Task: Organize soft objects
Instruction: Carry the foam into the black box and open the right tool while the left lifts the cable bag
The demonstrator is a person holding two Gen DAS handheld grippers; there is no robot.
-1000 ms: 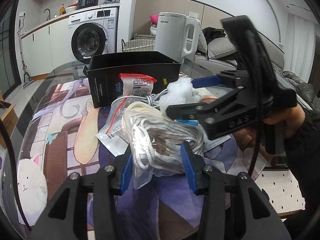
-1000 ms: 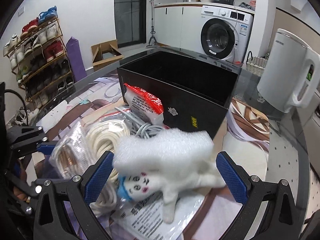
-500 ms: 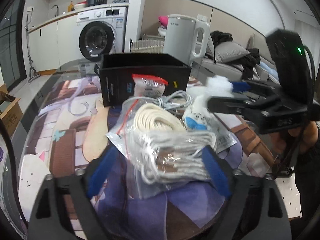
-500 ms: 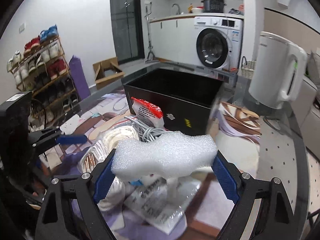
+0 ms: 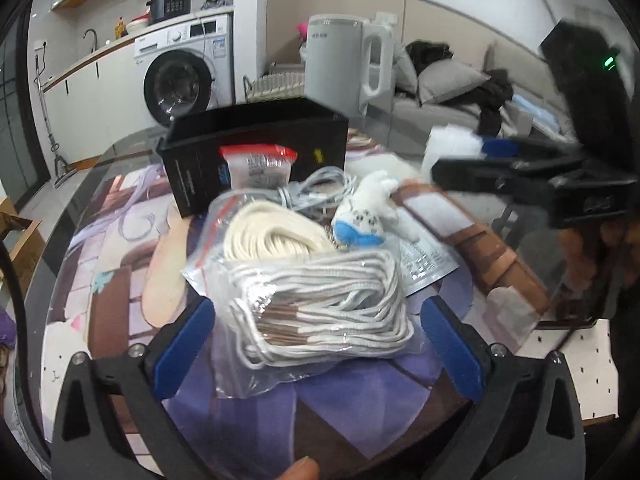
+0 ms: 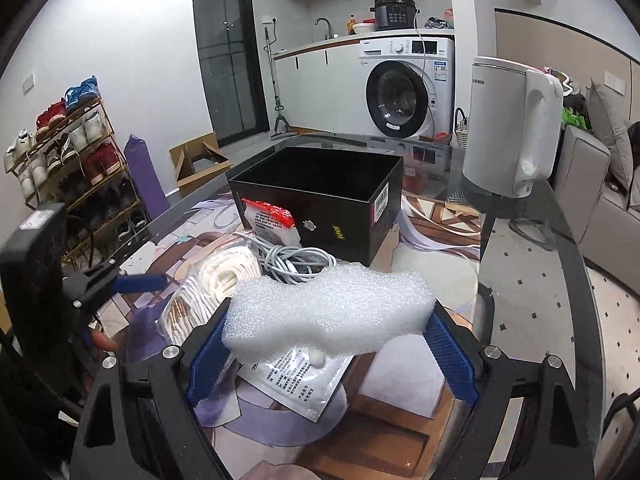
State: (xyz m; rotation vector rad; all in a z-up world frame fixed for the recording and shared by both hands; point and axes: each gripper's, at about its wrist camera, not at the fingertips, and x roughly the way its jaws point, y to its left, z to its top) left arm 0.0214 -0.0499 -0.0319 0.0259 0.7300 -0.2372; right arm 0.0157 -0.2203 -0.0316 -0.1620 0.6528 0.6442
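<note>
My right gripper [image 6: 332, 356] is shut on a white foam piece [image 6: 328, 312] and holds it above the table, in front of the open black box [image 6: 320, 196]. The foam also shows in the left wrist view [image 5: 452, 144]. My left gripper [image 5: 316, 344] is open, its blue pads on either side of a clear bag of grey-white cords [image 5: 320, 308] without gripping it. A small white plush toy with blue [image 5: 368, 212] lies behind the cords. A red-topped packet [image 5: 256, 164] leans on the box [image 5: 256, 148].
A bag of cream rope [image 5: 264, 236], a grey cable coil [image 6: 296, 260] and a flat printed pouch [image 6: 304, 380] lie on the patterned mat. A white kettle [image 6: 508, 128] stands at the table's far right. The round glass table edge [image 6: 576, 256] curves to the right.
My right gripper lifted the foam off the plush toy and up toward the box. My left gripper opened and let go of the cord bag, which now lies between its fingers.
</note>
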